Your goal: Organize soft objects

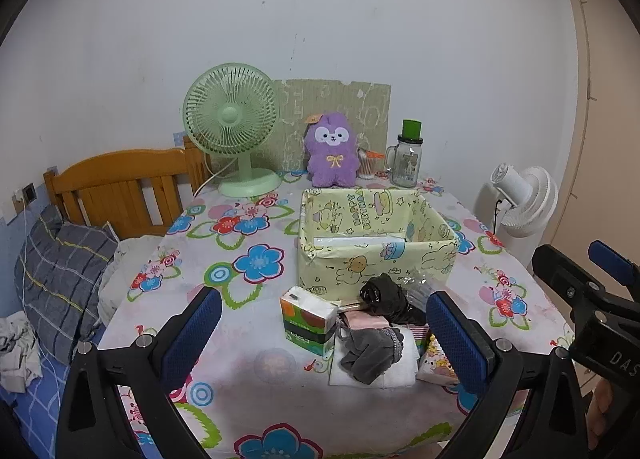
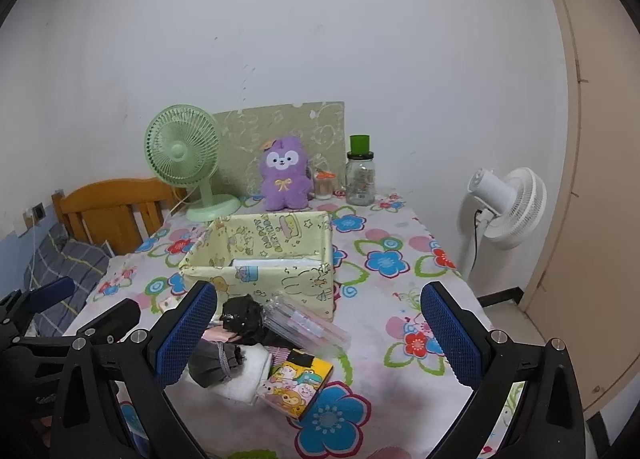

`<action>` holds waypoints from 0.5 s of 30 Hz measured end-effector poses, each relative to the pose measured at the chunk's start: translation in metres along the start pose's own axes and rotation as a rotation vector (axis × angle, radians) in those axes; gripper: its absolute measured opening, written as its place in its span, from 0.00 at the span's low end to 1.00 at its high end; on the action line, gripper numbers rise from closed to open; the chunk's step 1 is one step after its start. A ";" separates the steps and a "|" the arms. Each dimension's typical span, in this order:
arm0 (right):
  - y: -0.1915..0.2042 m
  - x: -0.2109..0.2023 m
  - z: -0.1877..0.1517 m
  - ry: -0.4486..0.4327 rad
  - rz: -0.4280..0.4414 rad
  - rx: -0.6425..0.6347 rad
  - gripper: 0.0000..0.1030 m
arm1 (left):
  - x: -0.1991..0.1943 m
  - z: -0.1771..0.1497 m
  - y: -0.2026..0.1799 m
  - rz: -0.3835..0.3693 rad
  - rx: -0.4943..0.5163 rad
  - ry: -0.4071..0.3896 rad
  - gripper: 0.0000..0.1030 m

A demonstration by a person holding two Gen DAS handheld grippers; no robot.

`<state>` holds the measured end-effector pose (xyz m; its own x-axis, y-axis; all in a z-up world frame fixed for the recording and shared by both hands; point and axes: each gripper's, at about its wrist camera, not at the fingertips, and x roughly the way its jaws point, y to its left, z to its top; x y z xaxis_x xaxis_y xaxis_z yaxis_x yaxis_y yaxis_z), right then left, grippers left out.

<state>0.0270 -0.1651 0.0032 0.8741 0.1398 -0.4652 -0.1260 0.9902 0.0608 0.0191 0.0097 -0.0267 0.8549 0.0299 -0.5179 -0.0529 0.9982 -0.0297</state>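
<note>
A pale yellow cartoon-print storage box (image 1: 376,261) (image 2: 264,275) stands open mid-table with a flat white packet inside. In front of it lies a pile of soft items: a green tissue pack (image 1: 307,319), a black crumpled bag (image 1: 382,293) (image 2: 242,317), a grey cloth (image 1: 370,353) (image 2: 214,363) on a white towel (image 1: 396,375) (image 2: 248,377), a pink item (image 1: 366,321), a cartoon tissue pack (image 2: 296,383) and a clear plastic sleeve (image 2: 308,327). My left gripper (image 1: 324,343) is open above the pile. My right gripper (image 2: 320,339) is open over the pile's right side.
A purple plush (image 1: 331,149) (image 2: 285,175), a green desk fan (image 1: 232,127) (image 2: 184,163), a glass jar (image 1: 408,159) (image 2: 360,177) and a cardboard sheet (image 1: 344,107) stand at the table's back. A white floor fan (image 2: 508,207) stands right. A bed with a wooden headboard (image 1: 120,187) lies left.
</note>
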 end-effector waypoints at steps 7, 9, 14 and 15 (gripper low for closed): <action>0.000 0.016 -0.004 0.031 -0.005 -0.001 1.00 | 0.013 -0.005 0.001 -0.008 0.003 0.024 1.00; -0.001 0.021 -0.006 0.043 -0.009 0.000 1.00 | 0.017 -0.008 0.002 -0.013 0.009 0.033 1.00; -0.001 0.032 -0.012 0.061 -0.005 0.002 1.00 | 0.029 -0.016 0.001 -0.022 0.019 0.067 1.00; -0.001 0.034 -0.013 0.062 -0.003 0.001 1.00 | 0.031 -0.018 0.001 -0.025 0.013 0.064 1.00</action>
<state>0.0510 -0.1614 -0.0240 0.8436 0.1361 -0.5194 -0.1229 0.9906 0.0599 0.0362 0.0110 -0.0578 0.8213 0.0015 -0.5705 -0.0248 0.9991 -0.0330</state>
